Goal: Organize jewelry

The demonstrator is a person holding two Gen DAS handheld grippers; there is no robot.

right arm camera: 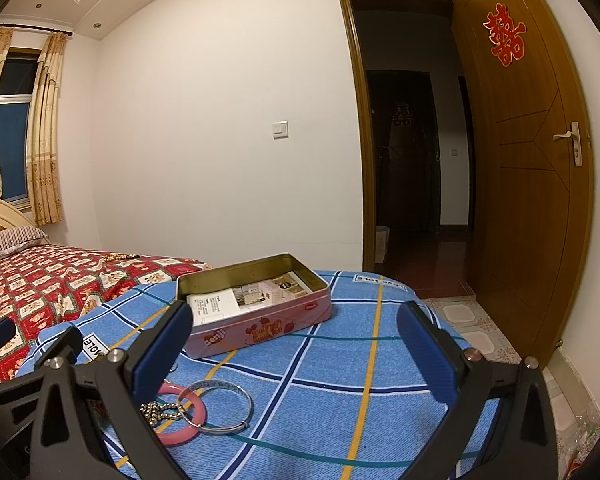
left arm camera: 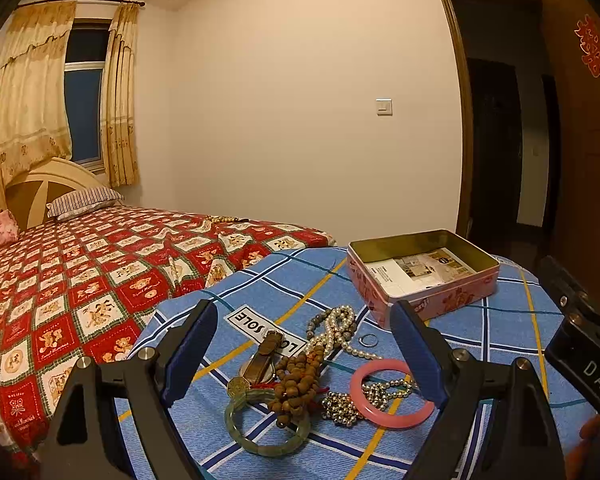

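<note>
Both our left gripper (left arm camera: 306, 354) and right gripper (right arm camera: 296, 350) hover spread and empty; the stiff, slippery pink bangle (left arm camera: 392, 394) looks best pinched across its rim.

Showing black plastic frames on left gripper (left arm camera: 304, 356) and right gripper (right arm camera: 296, 354), blue padded fingers (left arm camera: 190, 348), silver screws, white "DAS" lettering.
</note>
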